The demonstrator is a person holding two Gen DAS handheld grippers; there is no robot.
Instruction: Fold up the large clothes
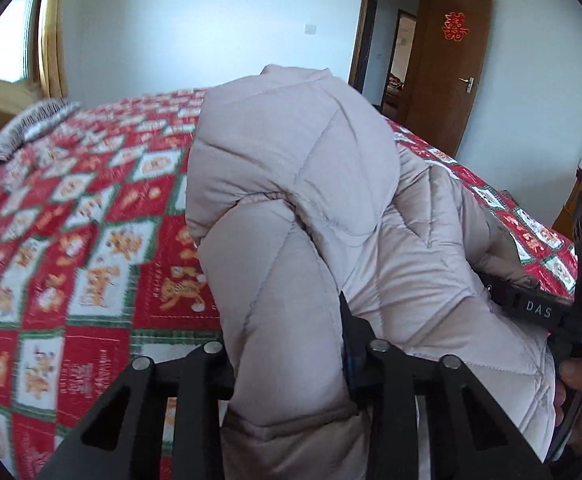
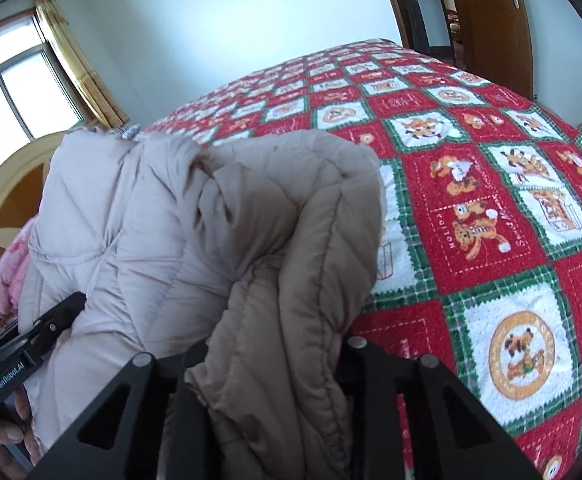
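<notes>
A pale pink-beige quilted puffer jacket (image 1: pixel 303 184) bulges up off the bed, bunched between both grippers. In the left wrist view my left gripper (image 1: pixel 287 360) is shut on a thick fold of it, and the padding swells out above the fingers. One finger (image 1: pixel 531 306) of the right gripper reaches into the jacket from the right. In the right wrist view my right gripper (image 2: pixel 275 356) is shut on a browner fold of the jacket (image 2: pixel 151 220). The left gripper's finger (image 2: pixel 51 324) presses into the jacket at lower left. Both sets of fingertips are buried in fabric.
A red, green and white patchwork bedspread (image 2: pixel 491 200) covers the wide bed under the jacket. A striped pillow (image 1: pixel 31 124), a pink blanket (image 2: pixel 11 276) and a headboard (image 2: pixel 15 184) lie at the head end. A brown door (image 1: pixel 451 60) stands open beyond. A person's hand (image 1: pixel 579 380) holds the right gripper.
</notes>
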